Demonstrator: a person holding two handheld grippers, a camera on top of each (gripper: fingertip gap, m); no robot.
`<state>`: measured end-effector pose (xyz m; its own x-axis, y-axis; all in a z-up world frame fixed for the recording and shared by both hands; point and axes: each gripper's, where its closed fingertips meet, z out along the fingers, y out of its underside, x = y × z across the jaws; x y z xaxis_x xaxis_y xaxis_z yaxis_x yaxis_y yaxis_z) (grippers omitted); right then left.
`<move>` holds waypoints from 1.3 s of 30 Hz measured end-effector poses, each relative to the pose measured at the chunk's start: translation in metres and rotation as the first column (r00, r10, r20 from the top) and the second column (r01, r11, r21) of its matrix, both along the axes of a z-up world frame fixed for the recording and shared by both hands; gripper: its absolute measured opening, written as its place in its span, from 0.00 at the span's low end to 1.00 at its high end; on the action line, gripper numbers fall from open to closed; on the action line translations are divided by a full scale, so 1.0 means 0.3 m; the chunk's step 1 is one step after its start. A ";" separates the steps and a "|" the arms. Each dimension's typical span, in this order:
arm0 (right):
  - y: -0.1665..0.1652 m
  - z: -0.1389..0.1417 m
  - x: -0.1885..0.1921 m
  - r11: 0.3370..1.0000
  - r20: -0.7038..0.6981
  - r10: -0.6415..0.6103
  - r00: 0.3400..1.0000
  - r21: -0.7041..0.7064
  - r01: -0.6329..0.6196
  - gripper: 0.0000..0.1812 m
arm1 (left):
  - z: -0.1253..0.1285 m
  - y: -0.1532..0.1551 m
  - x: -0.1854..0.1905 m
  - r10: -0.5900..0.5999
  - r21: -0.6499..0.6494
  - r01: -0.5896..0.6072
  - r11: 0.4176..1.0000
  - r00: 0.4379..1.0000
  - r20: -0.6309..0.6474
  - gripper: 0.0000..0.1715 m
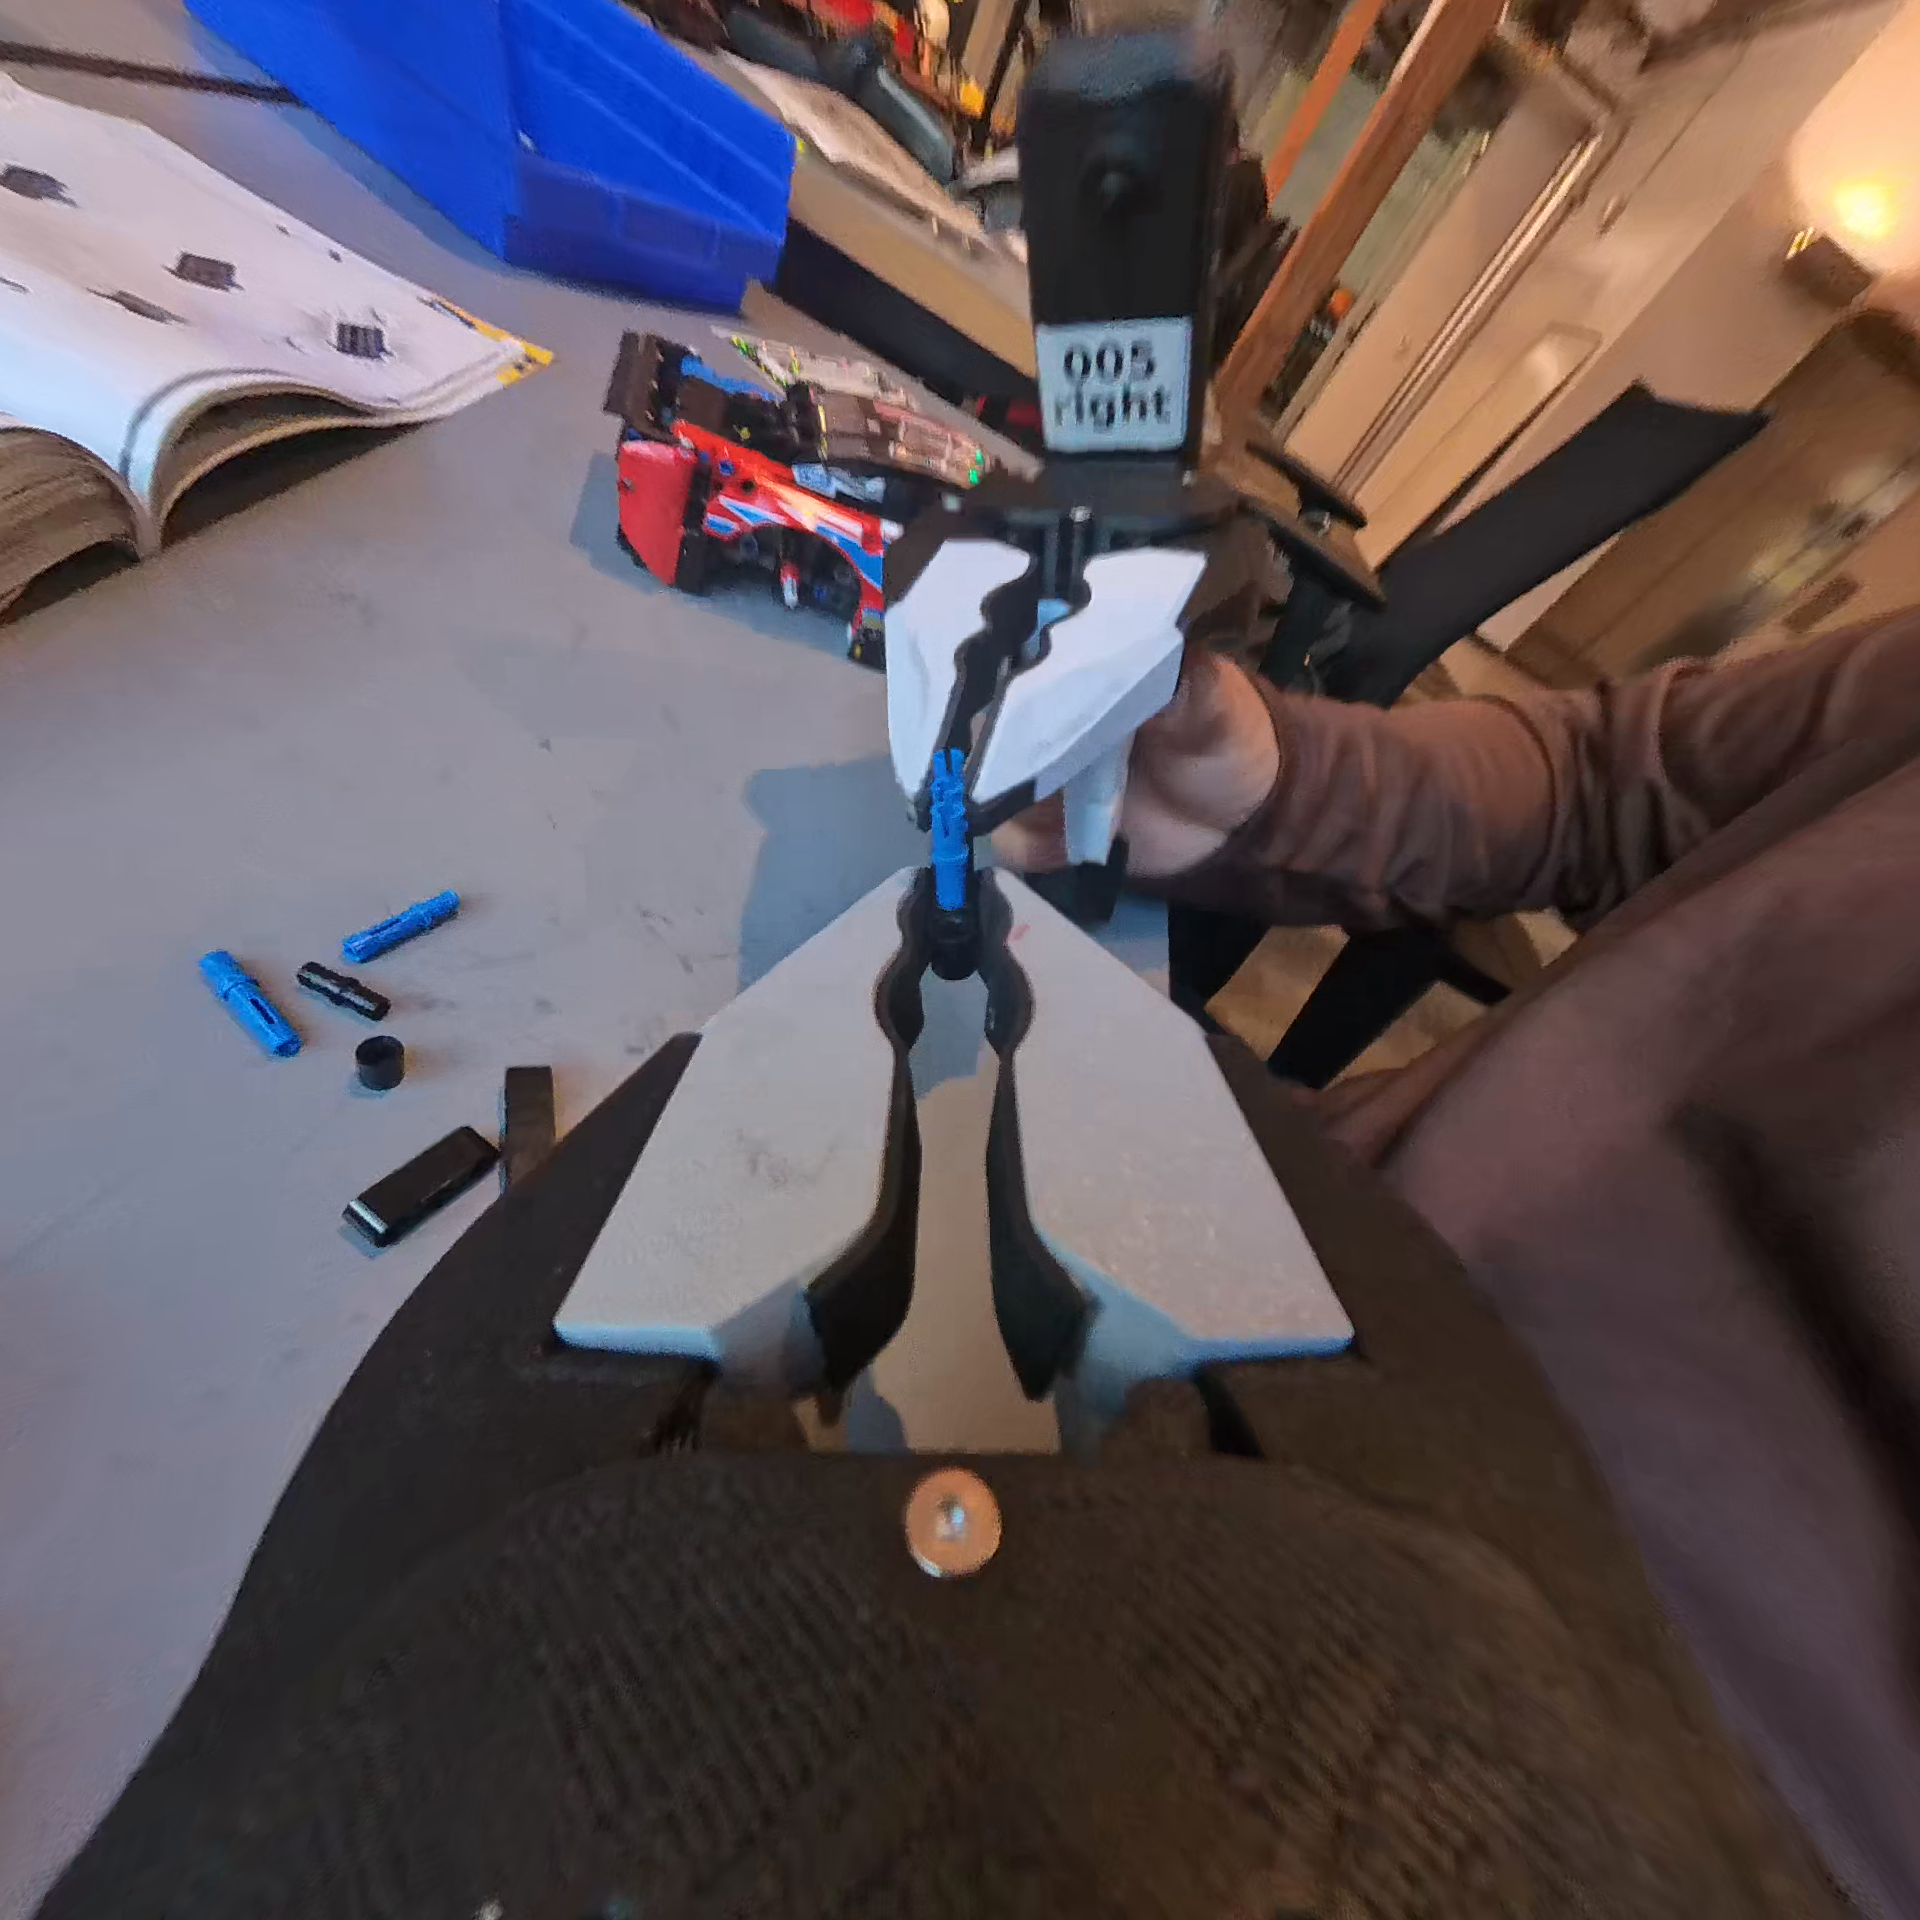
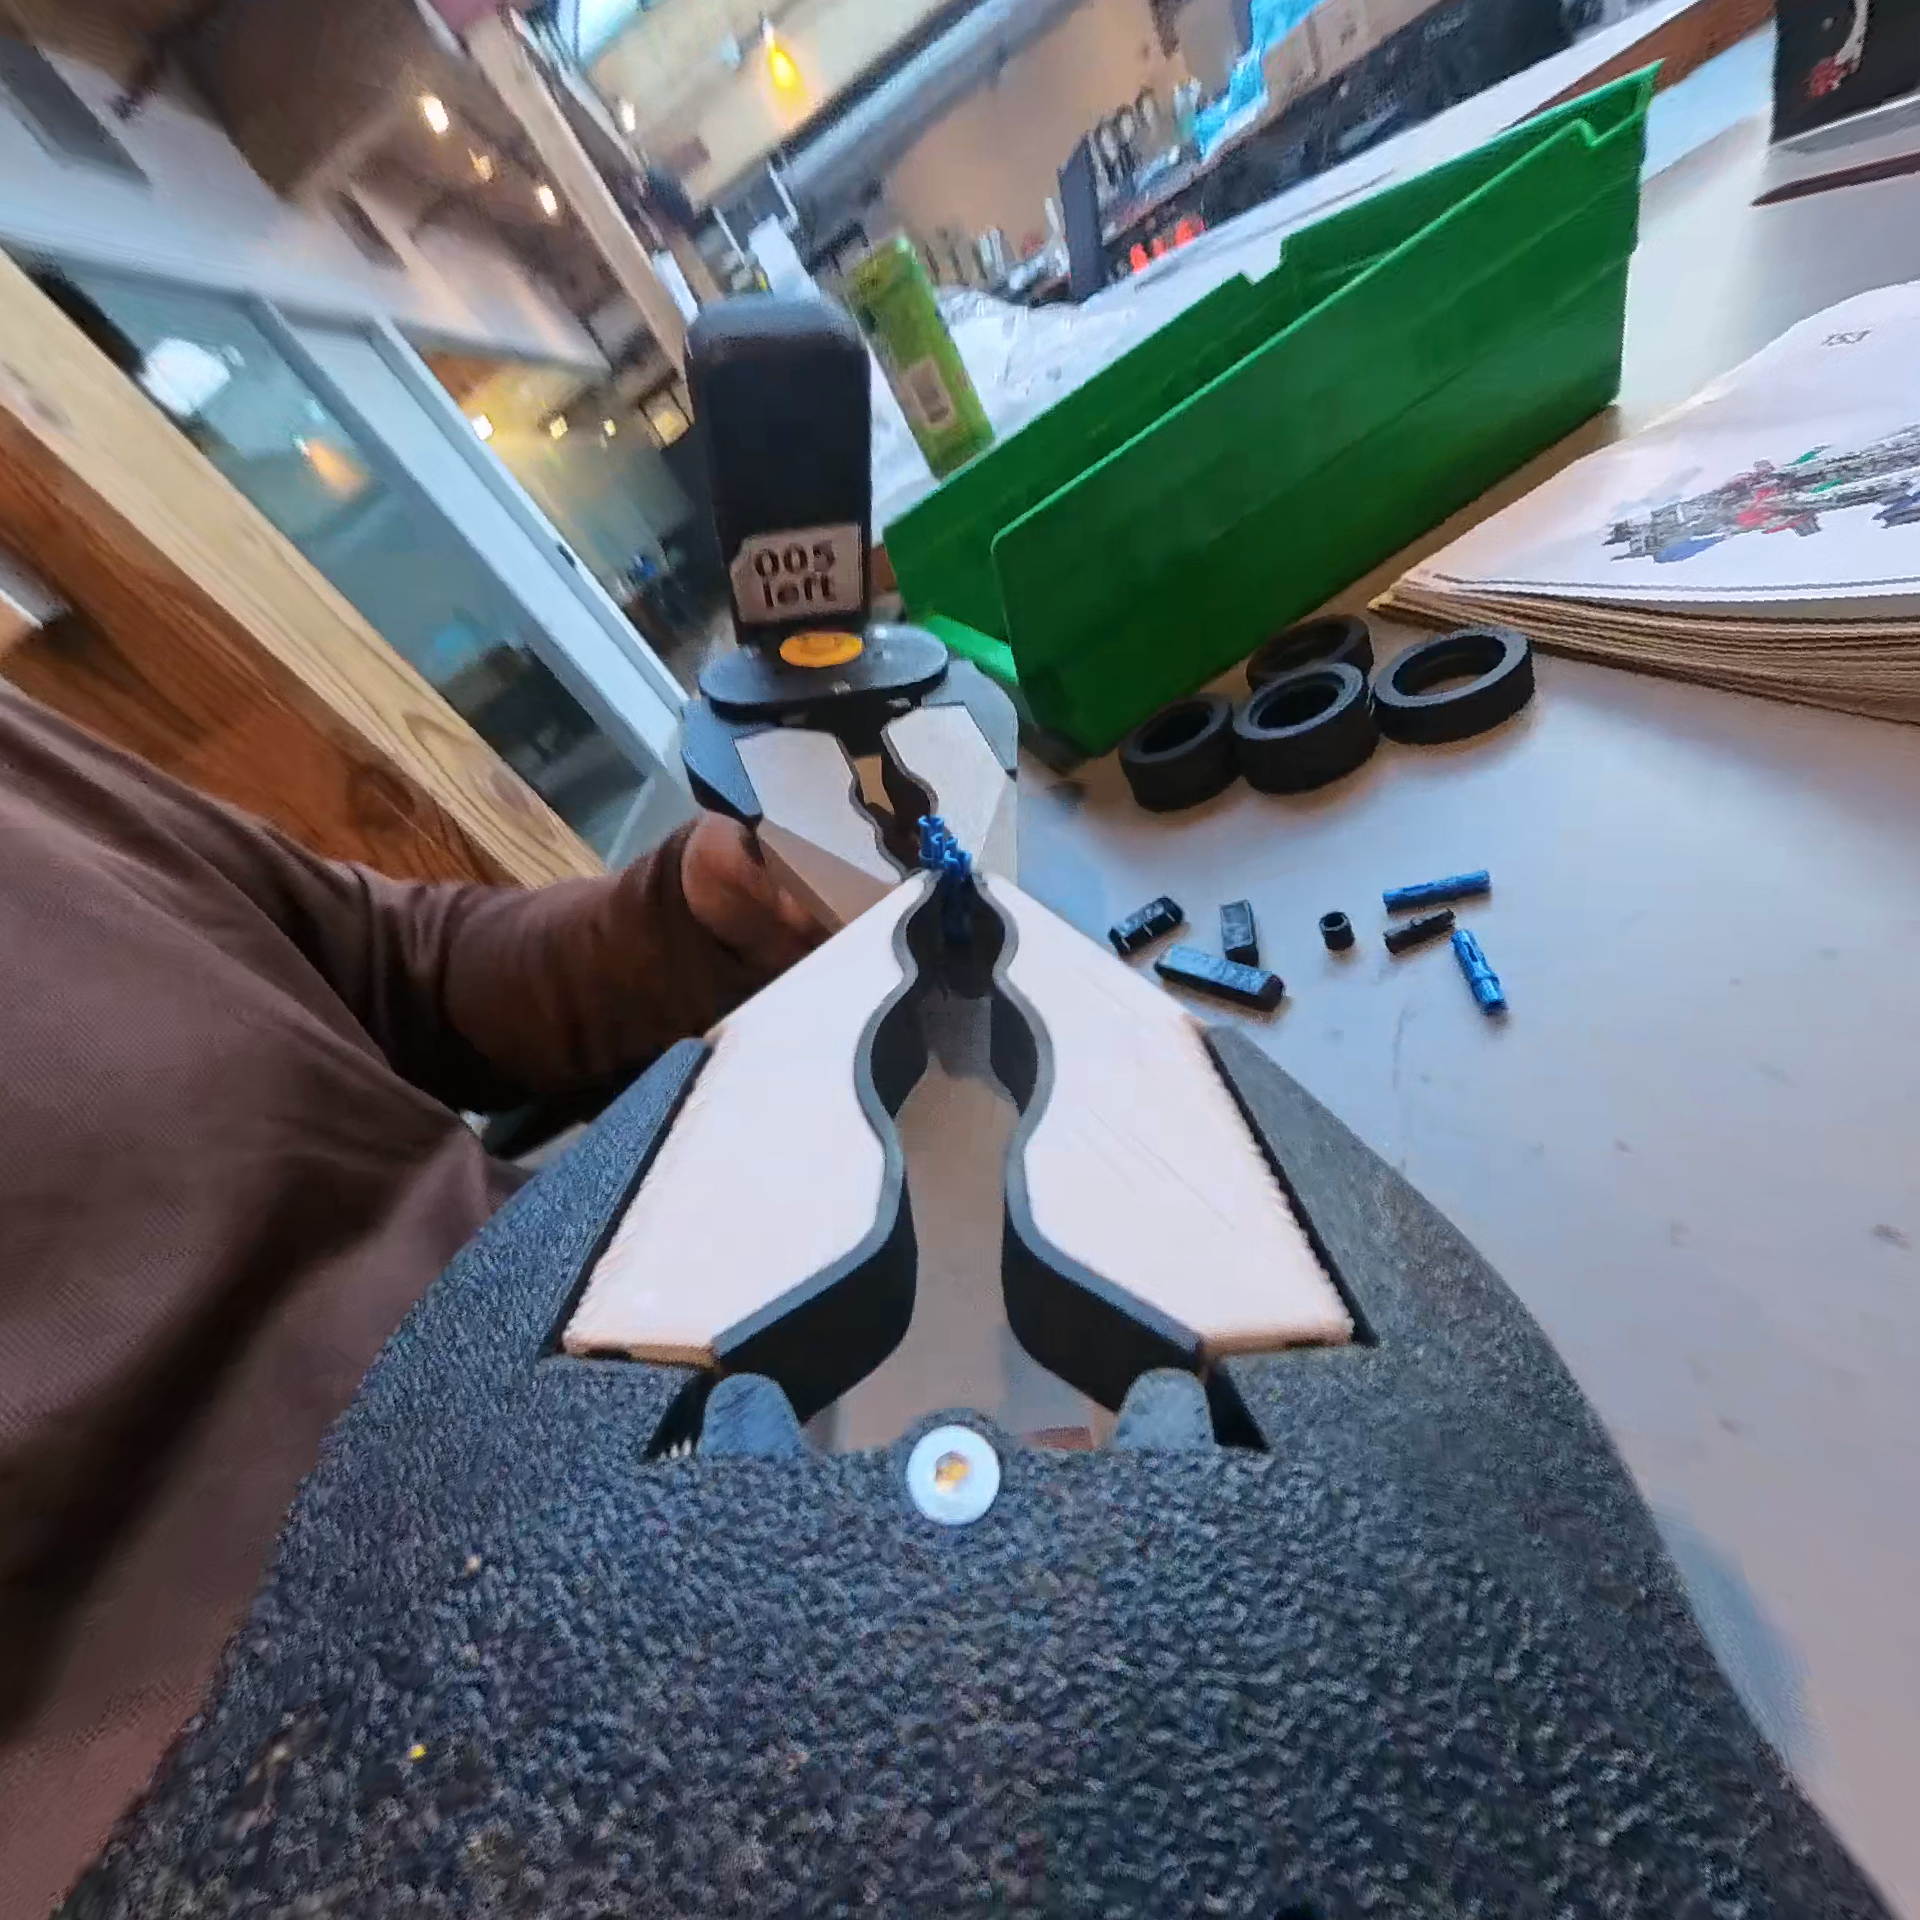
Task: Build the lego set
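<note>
Two grippers meet tip to tip above a grey tabletop [image 1: 312, 727]: left gripper [image 1: 948, 914] clenched on a small black bush [image 1: 951, 940], right gripper [image 1: 951, 805] clamped on the blue plastic pin [image 1: 948, 831] entering it. Loose blue and black pins [image 1: 343, 987] lie left; red model car [image 1: 769, 509] and blue plastic bin [image 1: 582, 135] beyond.

A pale grey bench [image 1: 312, 727] with faint scuffs fills the foreground. Past its far edge in the left wrist view stand a wooden post [image 1: 1340, 208], cream cabinet doors [image 1: 1455, 343] and a glowing warm lamp [image 1: 1860, 208]. The right wrist view shows a thick wooden beam [image 2: 208, 623] beside glass partitions [image 2: 343, 499], small ceiling lights [image 2: 436, 114] overhead, and blurred cluttered shelving [image 2: 1143, 177] far back.
</note>
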<state>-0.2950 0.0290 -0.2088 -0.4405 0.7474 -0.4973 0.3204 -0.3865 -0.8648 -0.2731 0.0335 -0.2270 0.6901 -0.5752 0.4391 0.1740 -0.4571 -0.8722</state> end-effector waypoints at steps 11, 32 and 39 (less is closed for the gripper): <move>0.005 0.026 0.011 0.998 -0.054 0.044 0.998 -0.048 -0.047 0.03 | 0.041 0.019 0.023 -0.010 0.069 0.006 0.998 0.999 0.054 0.04; 0.035 0.042 -0.012 0.967 -0.047 -0.041 0.998 -0.252 0.028 0.01 | 0.063 0.047 -0.011 0.119 0.070 -0.130 0.989 0.983 0.139 0.04; 0.083 0.086 -0.069 0.932 -0.120 -0.179 0.976 -0.337 0.130 0.00 | 0.105 0.086 -0.060 0.159 0.075 -0.191 0.979 0.938 0.308 0.04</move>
